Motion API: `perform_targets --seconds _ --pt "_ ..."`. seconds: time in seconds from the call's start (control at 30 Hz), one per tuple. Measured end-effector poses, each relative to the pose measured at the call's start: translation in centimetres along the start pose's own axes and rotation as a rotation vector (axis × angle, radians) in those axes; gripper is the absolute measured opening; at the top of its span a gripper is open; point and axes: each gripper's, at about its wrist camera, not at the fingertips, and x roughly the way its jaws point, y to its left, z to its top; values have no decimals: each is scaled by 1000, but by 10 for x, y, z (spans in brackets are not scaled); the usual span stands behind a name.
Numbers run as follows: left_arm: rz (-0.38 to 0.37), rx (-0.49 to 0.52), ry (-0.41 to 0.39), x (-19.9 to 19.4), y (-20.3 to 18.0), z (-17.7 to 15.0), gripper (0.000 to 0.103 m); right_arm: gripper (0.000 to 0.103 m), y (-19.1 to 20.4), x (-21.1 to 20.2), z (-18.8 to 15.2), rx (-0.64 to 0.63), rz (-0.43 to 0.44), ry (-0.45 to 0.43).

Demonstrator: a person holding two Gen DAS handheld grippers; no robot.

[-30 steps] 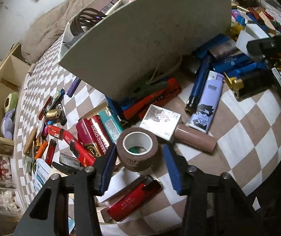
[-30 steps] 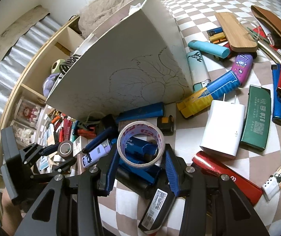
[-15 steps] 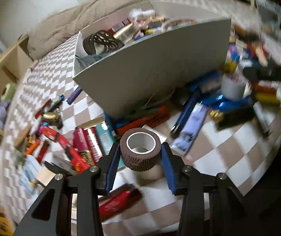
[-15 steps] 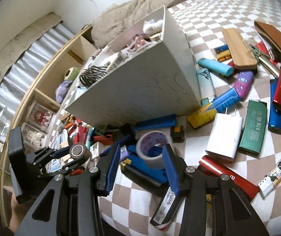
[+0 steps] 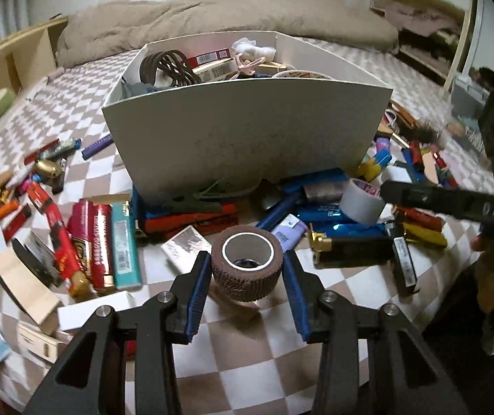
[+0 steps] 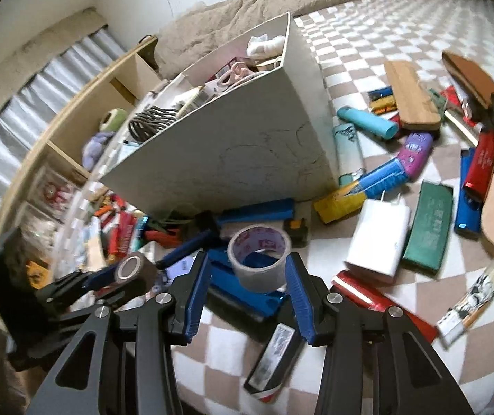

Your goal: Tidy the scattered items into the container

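Note:
My left gripper (image 5: pixel 246 259) is shut on a brown bandage roll (image 5: pixel 247 282), held just above the checked cover with its hole facing up. The right wrist view shows that roll (image 6: pixel 131 269) at lower left. Behind it stands the white box (image 5: pixel 247 138), half full of items. My right gripper (image 6: pixel 248 257) hangs over the pile with a clear tape roll (image 6: pixel 259 273) at its fingertips. The right pad touches the roll; a gap shows at the left pad. In the left wrist view the tape roll (image 5: pixel 361 204) rests on blue lighters at that gripper's tip.
Lighters and small packs lie all round the box (image 6: pixel 233 159): red lighters (image 5: pixel 91 242), a white charger (image 6: pixel 375 242), a green case (image 6: pixel 427 221), a wooden piece (image 6: pixel 413 100). A wooden shelf (image 6: pixel 74 131) runs along the left, and a beige duvet (image 5: pixel 212 20) lies behind.
My left gripper's jaws closed on the brown roll and raised it, and the wrist rolled level. The tape roll by the right gripper now stands hole-up instead of facing the camera.

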Motion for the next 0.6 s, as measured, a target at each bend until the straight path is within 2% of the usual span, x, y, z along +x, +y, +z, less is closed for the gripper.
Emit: perform_targets --seconds 0.03,0.1,0.13,0.3,0.47,0.53,0.57,0.6 --pt "1 -6 -2 1 1 0 42 48 2 1 0 -15 -14 -2" --pt "2 -16 -5 2 3 -1 42 73 8 2 -2 -50 -48 -14" --pt "-2 -24 -9 1 4 -1 42 74 12 2 -3 -73 -66 -24" --pt "-13 -22 -35 1 3 -3 42 74 10 12 -2 -66 -33 14" --pt "-36 -26 -67 3 2 -7 42 74 2 20 2 -39 -64 35" --pt "-43 -29 -76 3 2 -7 42 70 2 24 4 -39 -63 40" --pt "-43 -27 -80 3 2 -8 42 62 3 26 5 -43 -64 43" --pt "-44 -24 -84 2 1 -8 42 58 5 29 5 -54 -73 51"
